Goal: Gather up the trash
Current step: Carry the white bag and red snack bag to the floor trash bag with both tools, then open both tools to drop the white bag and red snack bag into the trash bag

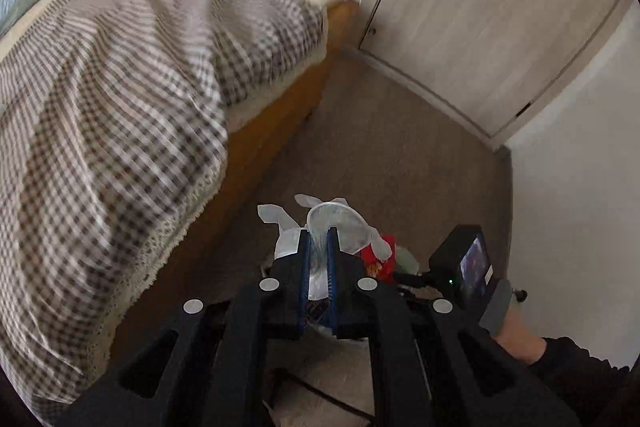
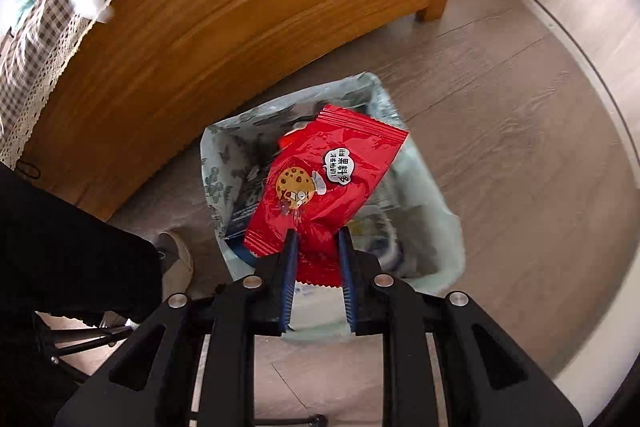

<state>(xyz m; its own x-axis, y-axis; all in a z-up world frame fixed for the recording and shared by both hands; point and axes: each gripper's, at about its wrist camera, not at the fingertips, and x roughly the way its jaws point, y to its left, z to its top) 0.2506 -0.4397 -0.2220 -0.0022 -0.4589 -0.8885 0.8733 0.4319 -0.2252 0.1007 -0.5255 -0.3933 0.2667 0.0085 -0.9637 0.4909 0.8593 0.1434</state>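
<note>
Two pieces of trash are up off the floor: the right gripper [image 2: 316, 239] pinches a red snack wrapper [image 2: 326, 179] over the lined bin [image 2: 436, 227], ready to drop, while the left gripper [image 1: 318, 247] clamps crumpled clear plastic [image 1: 332, 223] nearby.

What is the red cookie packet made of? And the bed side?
Red cookie packet: looks like thin glossy plastic film, since it crinkles, shines and has crimped ends. Bed side: looks like varnished wood, orange-brown with visible grain, possibly veneer.

bin [image 2: 448, 227] beside bed [image 2: 240, 11] | wrapper [image 2: 328, 179] above bin
</note>
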